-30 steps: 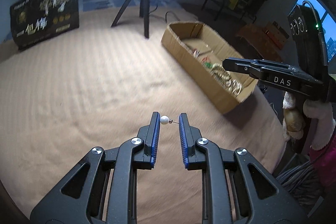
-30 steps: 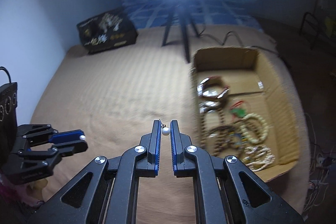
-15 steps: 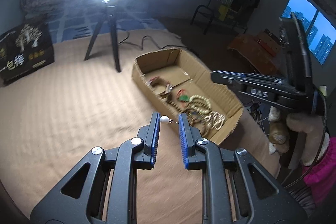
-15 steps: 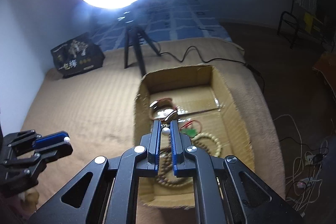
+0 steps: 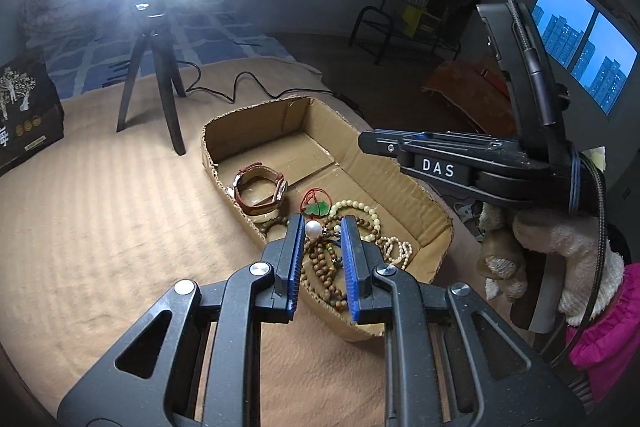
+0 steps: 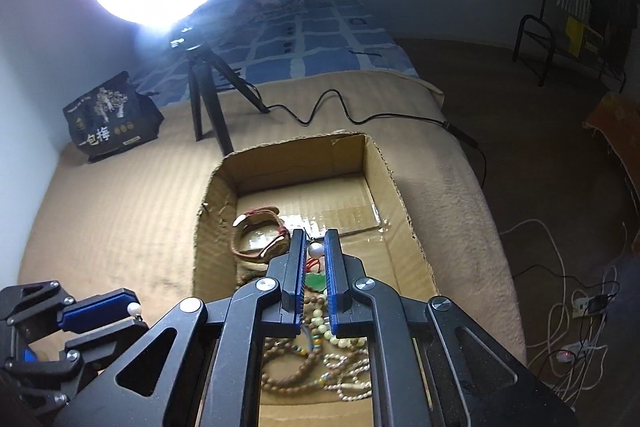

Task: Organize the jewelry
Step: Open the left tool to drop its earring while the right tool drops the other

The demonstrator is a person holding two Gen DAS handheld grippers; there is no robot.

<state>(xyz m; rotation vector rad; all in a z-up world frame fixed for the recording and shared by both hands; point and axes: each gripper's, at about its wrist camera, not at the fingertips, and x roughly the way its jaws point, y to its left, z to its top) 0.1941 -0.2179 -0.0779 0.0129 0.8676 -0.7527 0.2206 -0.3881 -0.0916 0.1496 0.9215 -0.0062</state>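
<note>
My left gripper (image 5: pixel 320 227) is shut on a pearl earring (image 5: pixel 313 228), the pearl against its left finger and the post reaching the right one. It hovers over the near end of a cardboard box (image 5: pixel 212 151). My right gripper (image 6: pixel 316 249) is shut on a second pearl earring (image 6: pixel 315 249) above the same box (image 6: pixel 218 195). The box holds a brown leather watch (image 5: pixel 258 187), a green pendant (image 5: pixel 318 207) on a red cord, and wooden and pale bead bracelets (image 6: pixel 344 367). The left gripper also shows in the right wrist view (image 6: pixel 134 315), and the right gripper in the left wrist view (image 5: pixel 366 143).
The box lies on a tan blanket (image 5: pixel 100 227) over a bed. A ring light on a black tripod (image 5: pixel 160 79) stands behind the box, its cable (image 6: pixel 340 111) trailing right. A black printed bag (image 6: pixel 112 115) stands at the far left. Cables lie on the floor (image 6: pixel 580 307).
Both grippers have moved from over the blanket to above the box, each still holding its pearl earring.
</note>
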